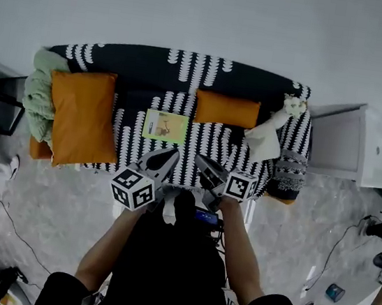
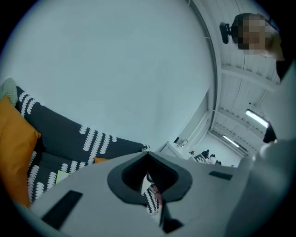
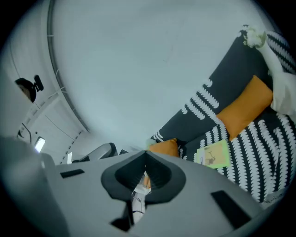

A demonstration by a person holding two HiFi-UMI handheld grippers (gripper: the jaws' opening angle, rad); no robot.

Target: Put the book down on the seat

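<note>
- Centrally, the book (image 1: 165, 126) lies flat on the seat (image 1: 206, 147) of a black-and-white patterned sofa (image 1: 146, 71), pale green cover up. It sits about midway between the back and the front edge, and neither tool touches it.
- Left tool (image 1: 169, 156): held at the seat's front edge, tips pointing toward the book. In the left gripper view its jaws meet at the tips (image 2: 147, 152), with nothing between them.
- Right tool (image 1: 201, 161): held just beside the left one at the same front edge. In the right gripper view its jaws are likewise closed tip to tip (image 3: 146, 152) and empty. The book (image 3: 213, 154) shows beyond them on the striped seat.
- Large orange cushion (image 1: 80, 126): leans at the sofa's left end, near the book's left side but apart from it.
- Small orange cushion (image 1: 227, 109): stands against the backrest, just right of the book.
- Green blanket (image 1: 41, 92): draped over the left arm of the sofa.
- White cloth (image 1: 263, 141): lies at the right end of the seat.
</note>
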